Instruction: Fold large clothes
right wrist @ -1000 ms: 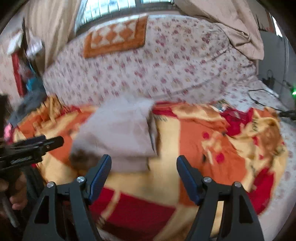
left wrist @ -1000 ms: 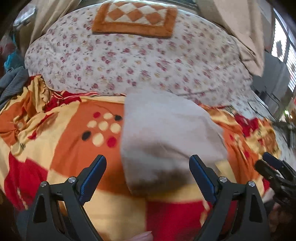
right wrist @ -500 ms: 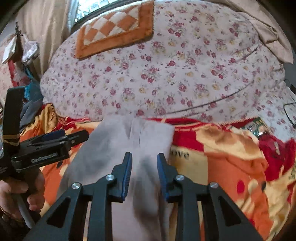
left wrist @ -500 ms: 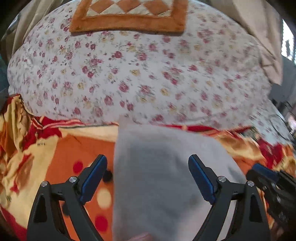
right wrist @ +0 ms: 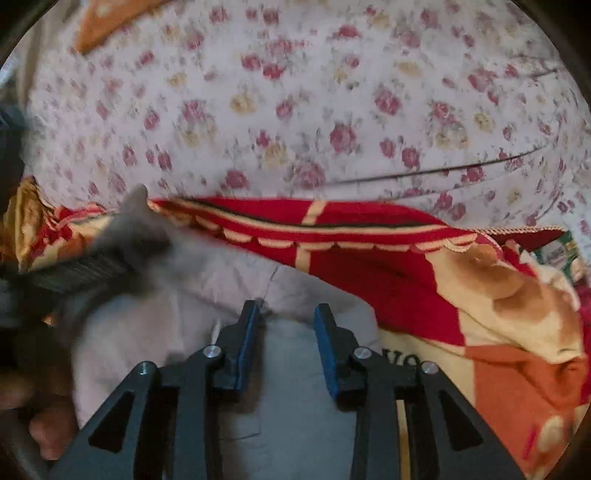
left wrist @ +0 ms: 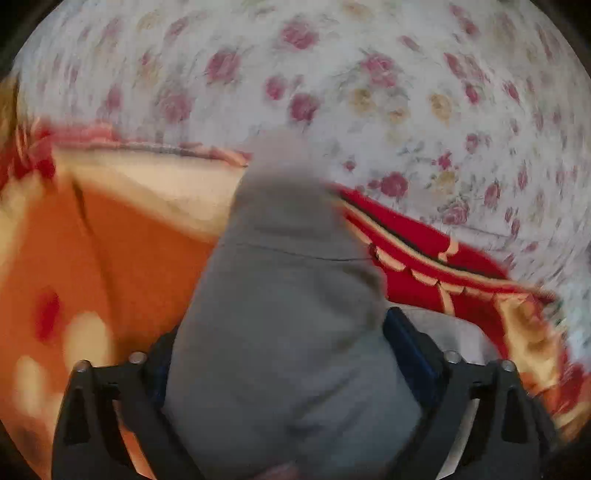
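Observation:
The grey garment (left wrist: 288,314) lies folded on the orange, red and cream blanket (left wrist: 122,258). In the left wrist view a bunch of it rises between my left gripper's (left wrist: 277,350) fingers, which press on both sides; the left finger is mostly hidden behind cloth. In the right wrist view the garment (right wrist: 295,387) lies under my right gripper (right wrist: 286,314), whose jaws stand a narrow gap apart over a fold near its far edge. The left gripper (right wrist: 85,273) shows blurred at the garment's far left corner.
A white bedsheet with red and yellow flowers (right wrist: 314,110) covers the bed beyond the blanket (right wrist: 461,295). An orange checkered mat's corner (right wrist: 99,22) lies at the far left. A thin dark cable (right wrist: 443,170) runs across the sheet. The holder's hand (right wrist: 44,424) is at lower left.
Both grippers have moved forward and down onto the garment. The left gripper has closed from wide open onto a bunch of cloth. The right gripper's jaws stay narrow.

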Tool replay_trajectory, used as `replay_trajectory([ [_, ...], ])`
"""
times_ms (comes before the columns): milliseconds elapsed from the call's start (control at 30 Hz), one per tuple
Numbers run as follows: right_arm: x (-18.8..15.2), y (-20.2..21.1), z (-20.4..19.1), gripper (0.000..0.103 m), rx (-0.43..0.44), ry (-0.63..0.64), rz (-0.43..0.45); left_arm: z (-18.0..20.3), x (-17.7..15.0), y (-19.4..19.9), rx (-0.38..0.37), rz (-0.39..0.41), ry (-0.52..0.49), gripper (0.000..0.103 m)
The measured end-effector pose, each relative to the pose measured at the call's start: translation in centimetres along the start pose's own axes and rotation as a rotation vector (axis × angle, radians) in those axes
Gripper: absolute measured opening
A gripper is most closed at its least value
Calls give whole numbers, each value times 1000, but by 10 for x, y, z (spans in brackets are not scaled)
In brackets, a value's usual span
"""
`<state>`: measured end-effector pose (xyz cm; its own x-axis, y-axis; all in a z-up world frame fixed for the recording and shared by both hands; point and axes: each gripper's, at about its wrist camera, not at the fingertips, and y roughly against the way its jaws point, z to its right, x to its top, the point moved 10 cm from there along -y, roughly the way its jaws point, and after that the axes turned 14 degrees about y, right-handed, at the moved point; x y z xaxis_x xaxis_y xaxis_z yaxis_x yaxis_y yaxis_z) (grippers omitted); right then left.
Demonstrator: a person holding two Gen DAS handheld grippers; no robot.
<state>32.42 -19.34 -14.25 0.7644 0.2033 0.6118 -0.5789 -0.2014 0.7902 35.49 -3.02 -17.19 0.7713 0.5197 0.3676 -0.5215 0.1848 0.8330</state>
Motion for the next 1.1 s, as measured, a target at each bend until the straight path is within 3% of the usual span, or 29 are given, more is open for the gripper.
replay_trajectory([
  [67,-1,0,0,31,-5,-1,-4,3,1,8,-7,38,-6,89],
  [200,-8,4,2,31,-37,-27,25,9,-3,-1,-17,13,-16,90],
  [367,-31,17,14,33,-95,-134,26,34,-17,-9,48,26,-151,94],
  [433,-44,26,17,34,-116,-175,26,39,-20,-8,34,29,-176,95],
  [733,-47,33,24,42,-154,-196,20,37,-23,-10,43,-26,-170,95],
  [800,-41,55,24,43,-138,-187,32,27,-14,14,42,-37,-144,95],
  [933,-27,139,21,44,-145,-116,141,22,-4,92,-4,60,-176,95],
  [1000,-30,179,15,54,-135,-72,160,13,-16,138,-2,112,-241,95],
  [1067,-44,220,3,71,-121,-12,164,-2,-35,173,32,146,-319,95],
  [1100,-53,238,-3,72,-113,12,163,-12,-45,186,43,158,-350,95],
])
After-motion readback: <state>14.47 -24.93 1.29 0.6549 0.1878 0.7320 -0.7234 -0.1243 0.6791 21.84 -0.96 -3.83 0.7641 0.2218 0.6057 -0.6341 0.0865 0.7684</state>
